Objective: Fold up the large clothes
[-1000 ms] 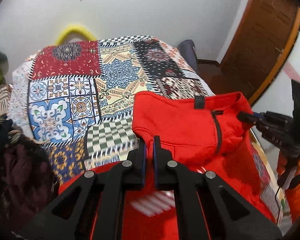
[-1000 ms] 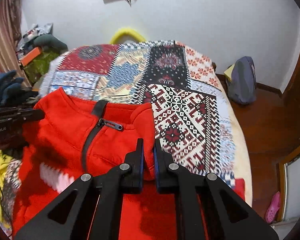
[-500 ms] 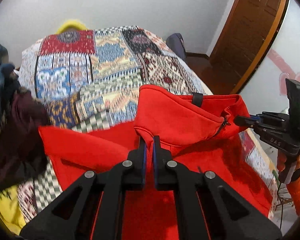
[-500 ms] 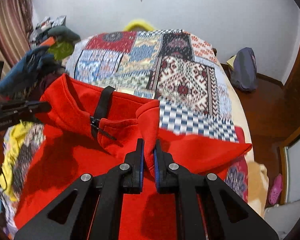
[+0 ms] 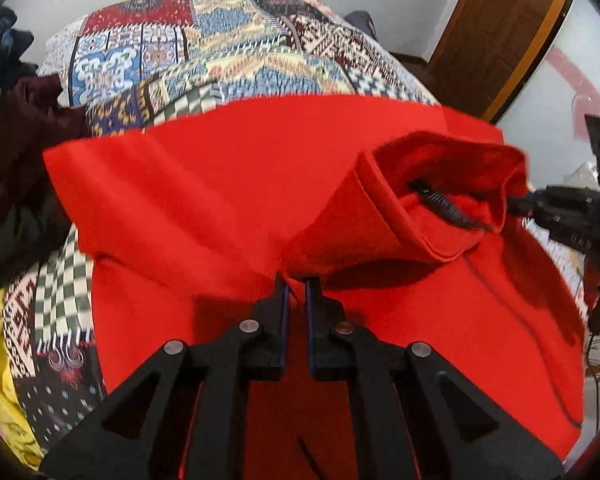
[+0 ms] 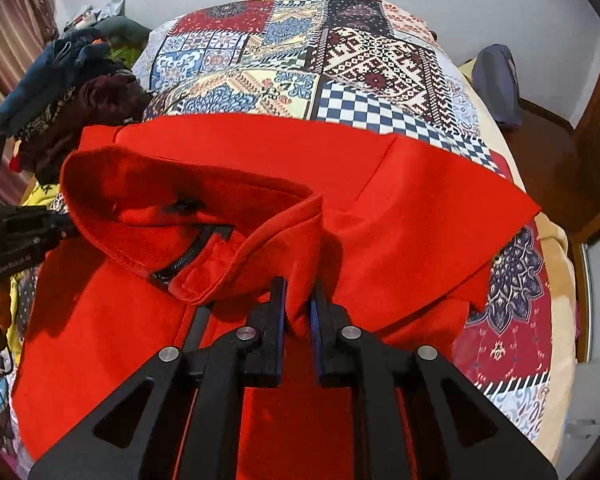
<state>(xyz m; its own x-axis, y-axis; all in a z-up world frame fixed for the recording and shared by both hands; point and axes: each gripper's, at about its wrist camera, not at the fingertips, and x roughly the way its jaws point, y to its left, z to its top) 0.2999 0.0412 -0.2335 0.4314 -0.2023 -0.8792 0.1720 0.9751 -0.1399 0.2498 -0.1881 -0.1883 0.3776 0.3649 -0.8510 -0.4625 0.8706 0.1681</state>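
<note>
Two grippers: both work the collar end of one red fleece pullover (image 5: 228,184) on a bed.
Left gripper (image 5: 295,286): clenched on a pinch of red fabric beside the collar (image 5: 384,208).
Right gripper (image 6: 298,292): jaws have just been easing apart; a tuck of fleece sits between them, and whether the pads press on it cannot be told.
Garment: spread across the near half of the patchwork bedspread (image 6: 364,68), zip (image 6: 184,258) facing up, collar doubled over the chest.
Step in hand: apparently laying the top edge down over the body, first fold nearly set.
Next move: likely let go, then smooth and take up a sleeve.
Edges: sleeve corner (image 6: 528,210) reaches toward the mattress side.
Open room: bare bedspread beyond; piled clothes (image 6: 72,80) crowd the left.
</note>
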